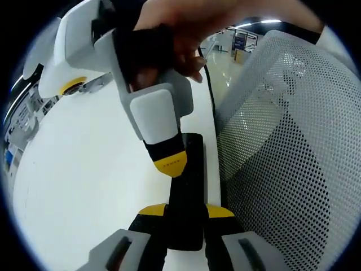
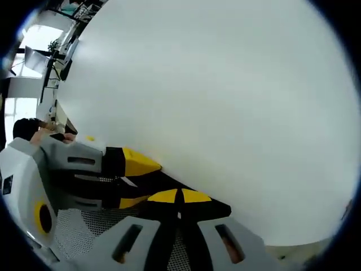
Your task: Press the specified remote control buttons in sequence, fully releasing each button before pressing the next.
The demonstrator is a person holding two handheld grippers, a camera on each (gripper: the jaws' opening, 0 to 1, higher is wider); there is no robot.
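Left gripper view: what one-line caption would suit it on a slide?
Left tongs hold a black remote on a white table while the right tongs' yellow tip presses down on it.

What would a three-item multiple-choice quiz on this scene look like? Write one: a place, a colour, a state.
1. Where is the black remote?
A in a drawer
B between the left gripper's jaws
C on the floor

2. What colour are the gripper tips?
A red
B green
C yellow

3. How do the right gripper's jaws stand?
A shut
B wide open
C around a cup

Key:
1 B, the jaws flank it.
2 C, yellow pads on both grippers.
3 A, its tips meet.
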